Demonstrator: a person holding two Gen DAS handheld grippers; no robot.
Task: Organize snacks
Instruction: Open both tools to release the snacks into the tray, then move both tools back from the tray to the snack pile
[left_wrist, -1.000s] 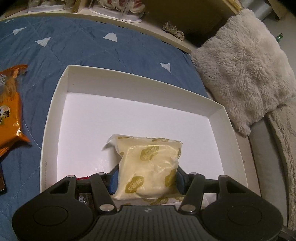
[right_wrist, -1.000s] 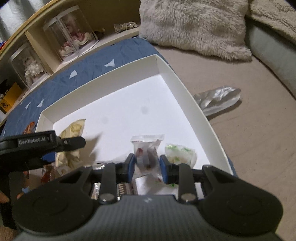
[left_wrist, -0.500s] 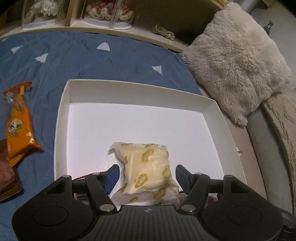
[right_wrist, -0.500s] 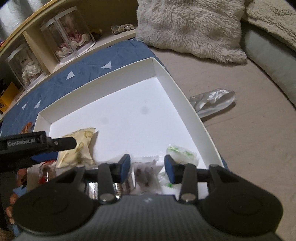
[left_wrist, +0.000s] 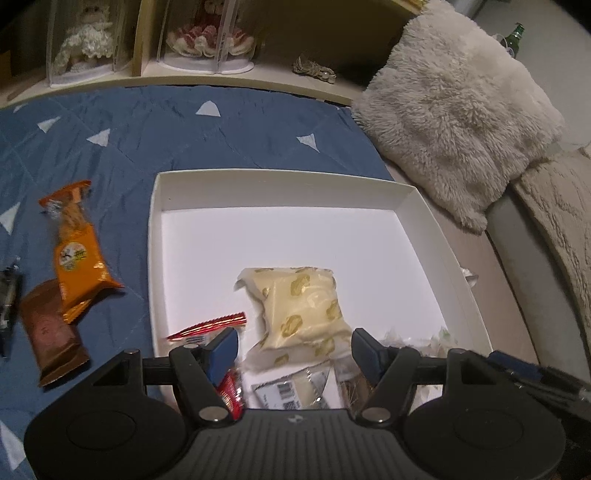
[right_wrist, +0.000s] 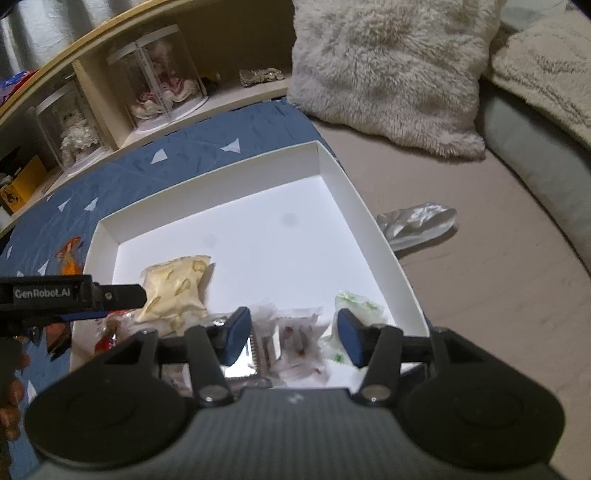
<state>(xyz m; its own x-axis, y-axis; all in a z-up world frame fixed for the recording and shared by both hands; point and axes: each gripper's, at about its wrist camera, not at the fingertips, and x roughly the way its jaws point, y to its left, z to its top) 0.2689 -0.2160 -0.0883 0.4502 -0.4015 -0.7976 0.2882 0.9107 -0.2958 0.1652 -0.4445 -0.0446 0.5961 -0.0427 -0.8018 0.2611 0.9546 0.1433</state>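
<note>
Brown packet (left_wrist: 51, 332): on the blue quilt (left_wrist: 184, 125), left of the box, partly under the orange packet.
Orange packet (left_wrist: 75, 254): on the quilt, near the box's left wall.
White box (left_wrist: 153, 236): on the quilt, snacks gathered at its near end.
Red packet (left_wrist: 207, 326): inside, near left corner.
Left tool (left_wrist: 293, 349): released, jaws spread, grasping nothing.
Yellow packet (left_wrist: 301, 306): flat on the box floor, between the left tool's fingers, untouched.
Clear wrapped snacks (right_wrist: 299, 332): inside, below the right tool.
Right tool (right_wrist: 293, 338): released, jaws wide apart, empty.
Fluffy cushion (left_wrist: 454, 110): right of the box.
</note>
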